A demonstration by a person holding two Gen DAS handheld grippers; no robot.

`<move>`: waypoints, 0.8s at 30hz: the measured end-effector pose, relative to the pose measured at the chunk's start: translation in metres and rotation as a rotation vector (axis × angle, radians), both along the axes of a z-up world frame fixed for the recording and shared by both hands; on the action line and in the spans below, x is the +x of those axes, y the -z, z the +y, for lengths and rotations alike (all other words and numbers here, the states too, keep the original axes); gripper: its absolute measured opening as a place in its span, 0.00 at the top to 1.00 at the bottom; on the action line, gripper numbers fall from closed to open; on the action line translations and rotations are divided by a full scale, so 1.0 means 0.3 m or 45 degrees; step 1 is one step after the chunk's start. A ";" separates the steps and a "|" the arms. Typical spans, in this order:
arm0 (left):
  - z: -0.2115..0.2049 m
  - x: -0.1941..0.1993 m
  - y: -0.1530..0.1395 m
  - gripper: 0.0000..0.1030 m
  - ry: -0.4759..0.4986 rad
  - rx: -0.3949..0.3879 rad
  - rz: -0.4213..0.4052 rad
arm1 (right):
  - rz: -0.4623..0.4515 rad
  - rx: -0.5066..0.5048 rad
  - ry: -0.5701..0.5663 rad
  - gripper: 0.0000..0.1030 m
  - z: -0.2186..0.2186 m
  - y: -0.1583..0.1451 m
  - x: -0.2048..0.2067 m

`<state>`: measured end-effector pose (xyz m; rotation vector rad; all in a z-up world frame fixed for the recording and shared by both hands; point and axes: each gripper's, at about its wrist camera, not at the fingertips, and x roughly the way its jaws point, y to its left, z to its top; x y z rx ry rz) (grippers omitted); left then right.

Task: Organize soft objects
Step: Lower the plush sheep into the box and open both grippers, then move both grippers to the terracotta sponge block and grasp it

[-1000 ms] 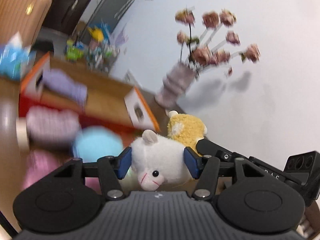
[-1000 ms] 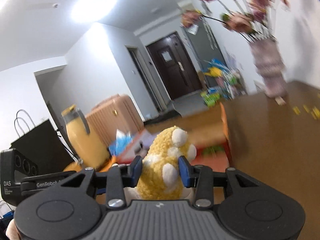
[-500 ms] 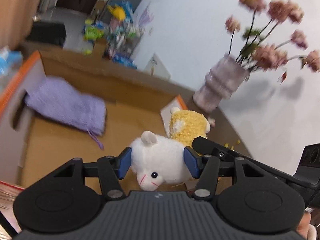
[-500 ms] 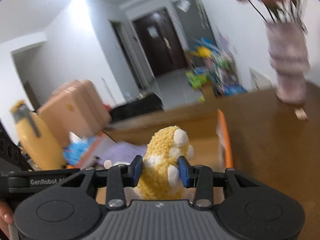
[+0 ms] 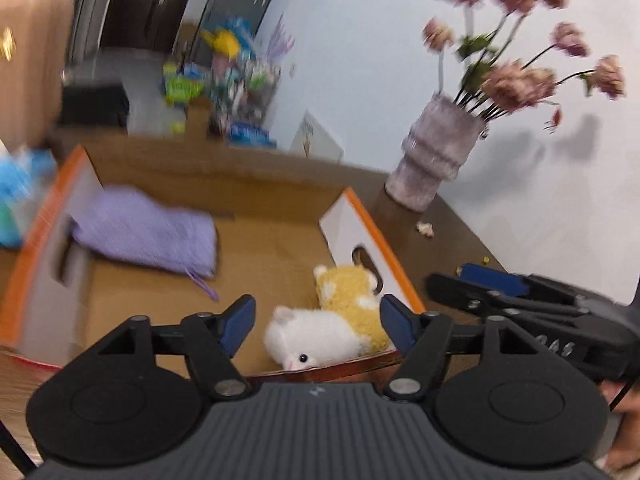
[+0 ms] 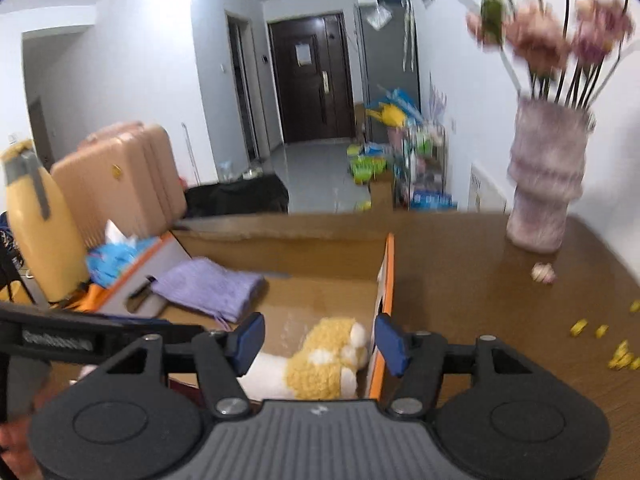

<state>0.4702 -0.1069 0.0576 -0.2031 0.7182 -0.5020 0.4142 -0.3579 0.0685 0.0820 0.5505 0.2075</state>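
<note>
An open cardboard box (image 5: 276, 248) (image 6: 332, 292) with orange-edged flaps stands on the brown table. A white plush animal (image 5: 312, 338) (image 6: 264, 376) and a yellow plush animal (image 5: 352, 296) (image 6: 324, 360) lie side by side in its near right corner. My left gripper (image 5: 318, 320) hangs above the white plush, jaws opening, pads clear of it. My right gripper (image 6: 320, 338) is over the yellow plush, jaws opening too, pads not touching it. A purple knitted cloth (image 5: 148, 236) (image 6: 208, 288) rests at the box's far left.
A ribbed vase (image 5: 436, 164) (image 6: 544, 188) of pink flowers stands on the table right of the box, with a fallen petal (image 6: 543, 273) and yellow crumbs (image 6: 620, 356) near it. A yellow jug (image 6: 36, 224) and blue packets (image 6: 116, 256) sit left of the box.
Both grippers carried their plush animals over the box, then spread their jaws. The white and yellow plush dropped out of the pads and now lie in the box's near right corner.
</note>
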 end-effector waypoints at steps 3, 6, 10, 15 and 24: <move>0.072 -0.131 -0.127 0.20 -0.033 0.077 -0.151 | -0.076 -0.022 -0.009 0.31 -0.018 -0.102 -0.111; 0.147 -0.277 -0.221 0.11 -0.140 0.184 -0.311 | -0.160 -0.049 -0.023 0.25 -0.021 -0.187 -0.247; 0.210 -0.472 -0.290 0.00 -0.333 0.311 -0.541 | -0.248 -0.061 -0.016 0.18 -0.020 -0.255 -0.394; 0.234 -0.645 -0.319 0.00 -0.358 0.326 -0.631 | -0.309 -0.027 -0.010 0.17 -0.001 -0.285 -0.537; 0.344 -1.077 -0.163 0.00 -0.368 0.218 -0.658 | -0.398 0.109 -0.061 0.13 0.046 -0.139 -0.964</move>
